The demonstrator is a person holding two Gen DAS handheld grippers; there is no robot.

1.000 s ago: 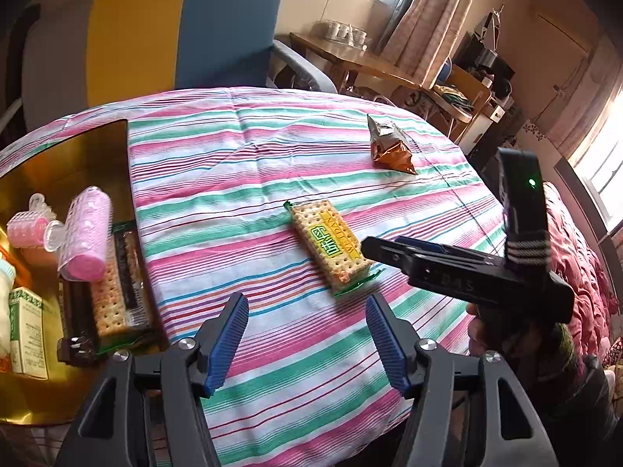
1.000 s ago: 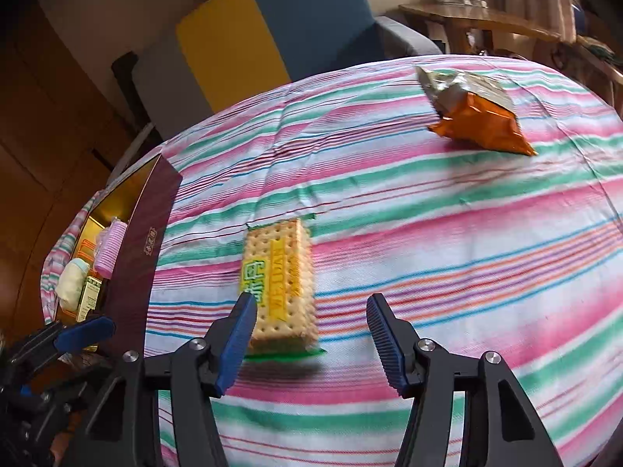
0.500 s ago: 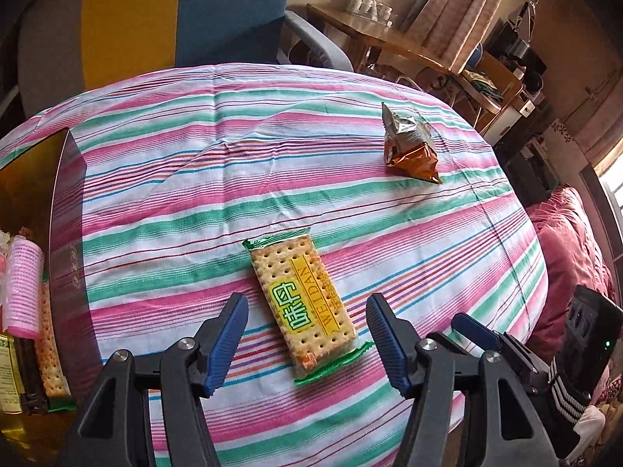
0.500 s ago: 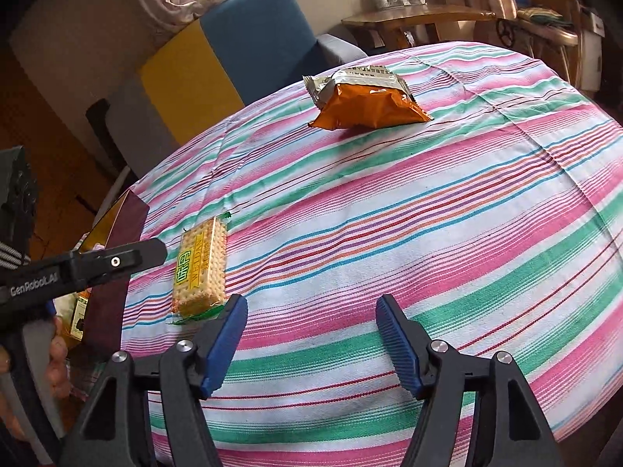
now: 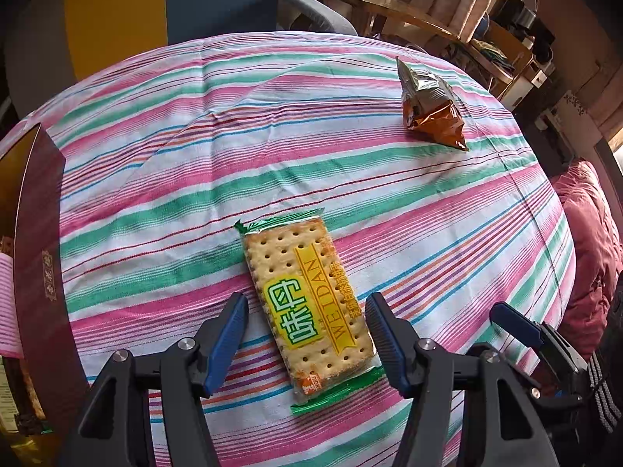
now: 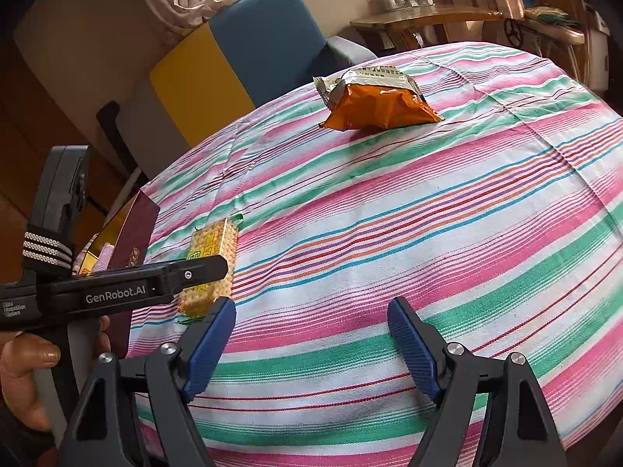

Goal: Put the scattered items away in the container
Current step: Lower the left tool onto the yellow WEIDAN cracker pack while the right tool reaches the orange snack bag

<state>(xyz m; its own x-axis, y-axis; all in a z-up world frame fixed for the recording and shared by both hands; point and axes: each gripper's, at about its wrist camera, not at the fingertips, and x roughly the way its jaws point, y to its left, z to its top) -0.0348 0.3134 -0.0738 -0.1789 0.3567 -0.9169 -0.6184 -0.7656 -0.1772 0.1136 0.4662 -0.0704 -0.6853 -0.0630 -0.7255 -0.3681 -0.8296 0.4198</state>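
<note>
A cracker pack (image 5: 307, 303) in yellow and green wrap lies on the striped tablecloth (image 5: 233, 136). My left gripper (image 5: 305, 311) is open and straddles the pack's near end, with neither pad pressing on it. An orange and silver snack bag (image 5: 432, 109) lies further off to the right. The container, a maroon box with a gold inside (image 5: 39, 272), sits at the left edge. My right gripper (image 6: 311, 311) hovers over bare cloth, its jaws opening with nothing between them. In that view the snack bag (image 6: 377, 105) lies ahead and the cracker pack (image 6: 212, 249) is at the left.
A blue and yellow chair (image 6: 241, 50) stands behind the round table. A wooden side table with cups (image 6: 420, 15) is at the back right. Pink bedding (image 5: 584, 253) lies past the table's right edge. A pink roller (image 5: 7, 311) and packets lie in the box. A hand (image 6: 23, 369) holds the left gripper.
My left gripper moved right from beside the box and came down over the cracker pack. My right gripper swung away from the pack toward the snack bag, and its jaws widened.
</note>
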